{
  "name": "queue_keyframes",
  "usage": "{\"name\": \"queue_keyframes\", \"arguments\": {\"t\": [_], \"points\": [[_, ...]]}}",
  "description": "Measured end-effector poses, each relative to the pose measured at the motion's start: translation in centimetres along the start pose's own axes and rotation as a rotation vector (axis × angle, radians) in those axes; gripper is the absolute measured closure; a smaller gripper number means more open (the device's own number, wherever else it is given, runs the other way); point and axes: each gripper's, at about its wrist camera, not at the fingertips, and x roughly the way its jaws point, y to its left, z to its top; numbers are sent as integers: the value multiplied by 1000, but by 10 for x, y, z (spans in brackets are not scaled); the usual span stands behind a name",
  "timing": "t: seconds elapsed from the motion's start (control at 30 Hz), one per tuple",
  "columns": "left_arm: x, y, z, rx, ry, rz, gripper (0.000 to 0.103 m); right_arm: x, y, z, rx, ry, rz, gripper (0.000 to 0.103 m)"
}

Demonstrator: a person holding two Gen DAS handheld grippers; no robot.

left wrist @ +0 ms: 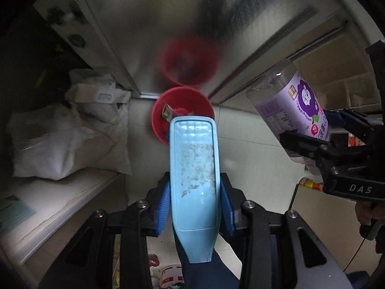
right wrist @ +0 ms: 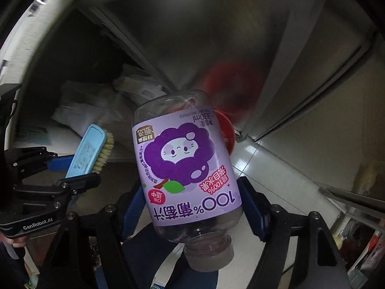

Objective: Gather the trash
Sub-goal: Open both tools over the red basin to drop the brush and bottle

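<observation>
Item: grape juice bottle (right wrist: 187,168), clamped in right gripper (right wrist: 192,207), cap toward wrist, base aimed at red bin (left wrist: 182,115) below/ahead. Left gripper (left wrist: 195,200) clamps blue brush (left wrist: 193,168), sits nearer bin.

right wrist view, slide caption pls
Right gripper holds a clear purple-labelled juice bottle above a red plastic bin.

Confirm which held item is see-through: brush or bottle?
The purple-labelled clear plastic juice bottle in the right gripper; the light-blue scrubbing brush is opaque.
</observation>
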Motion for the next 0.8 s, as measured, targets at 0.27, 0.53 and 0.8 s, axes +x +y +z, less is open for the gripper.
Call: {"name": "queue_keyframes", "arguments": {"t": [0.27, 0.53, 0.8], "points": [[94, 27, 21, -20, 39, 22, 68, 91, -11, 11, -29, 39, -16, 31], [171, 49, 38, -46, 41, 23, 68, 174, -20, 22, -22, 99, -26, 31], [231, 67, 55, -65, 84, 11, 68, 217, -33, 30, 6, 139, -46, 31]]}}
